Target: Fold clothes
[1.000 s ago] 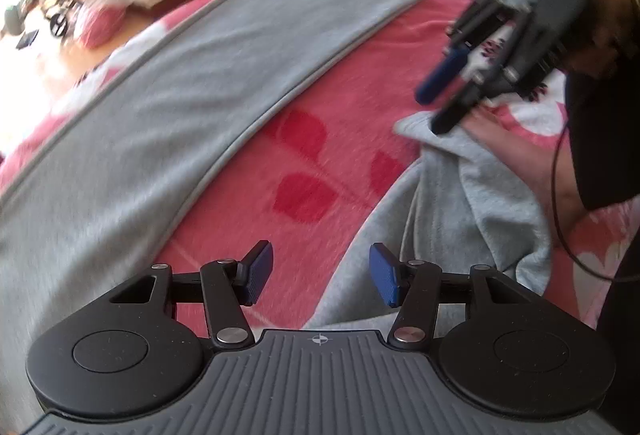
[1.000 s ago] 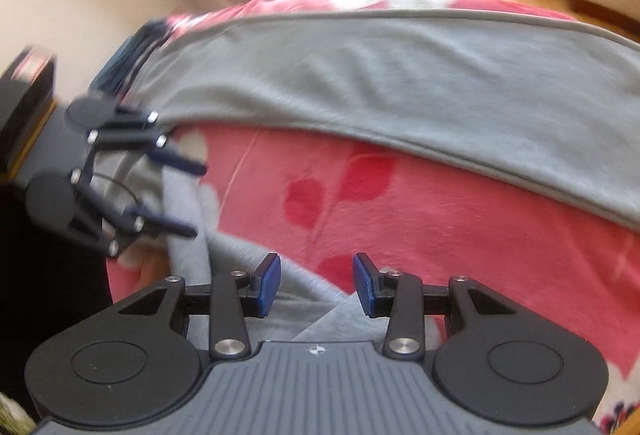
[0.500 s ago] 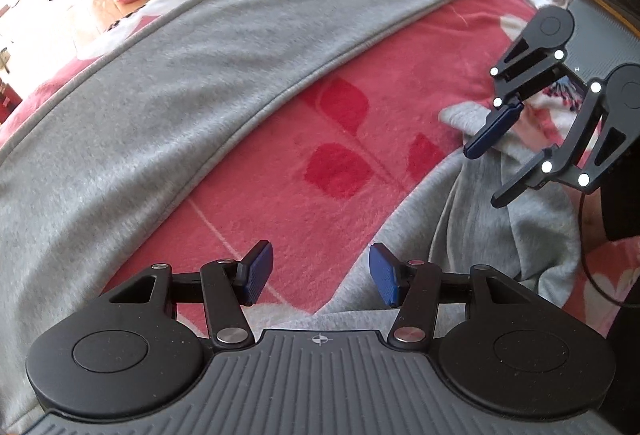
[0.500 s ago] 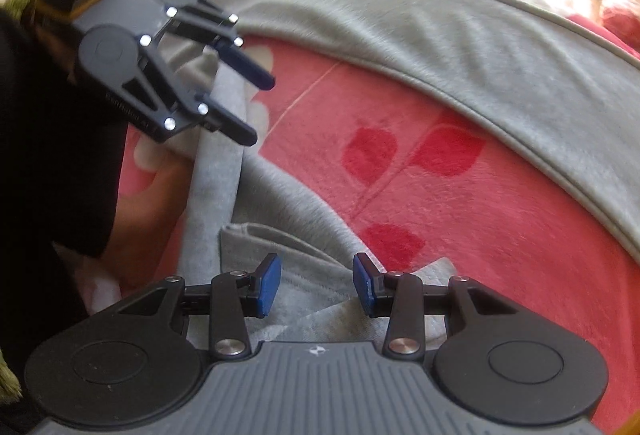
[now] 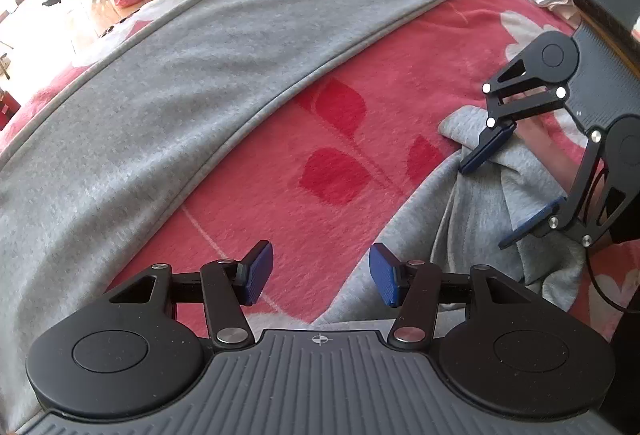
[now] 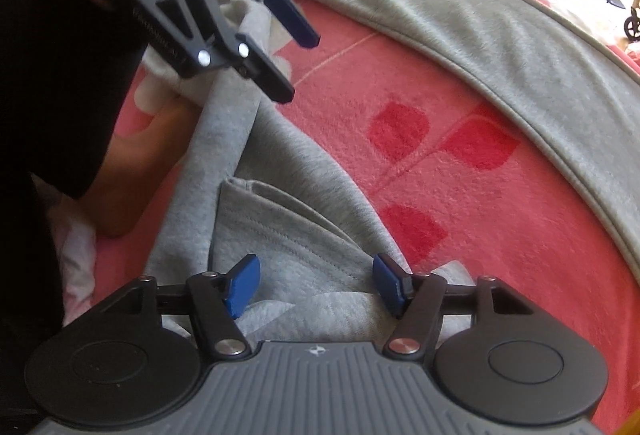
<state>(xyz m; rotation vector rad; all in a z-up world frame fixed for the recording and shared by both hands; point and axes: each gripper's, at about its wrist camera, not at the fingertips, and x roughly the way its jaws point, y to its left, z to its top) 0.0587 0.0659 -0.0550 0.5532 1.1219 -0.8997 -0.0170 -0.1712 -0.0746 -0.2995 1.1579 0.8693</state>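
Downward, both hand-held grippers (image 5: 320,275) (image 6: 316,285) tilt over garment (image 6: 304,235).

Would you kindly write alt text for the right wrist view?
The right gripper hovers with open fingers over a crumpled grey garment on a pink floral blanket. The left gripper, also open, is at upper left, with a flat grey garment leg beyond.

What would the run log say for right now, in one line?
step: fold | left gripper: open, empty | right gripper: jaws just opening over grey garment
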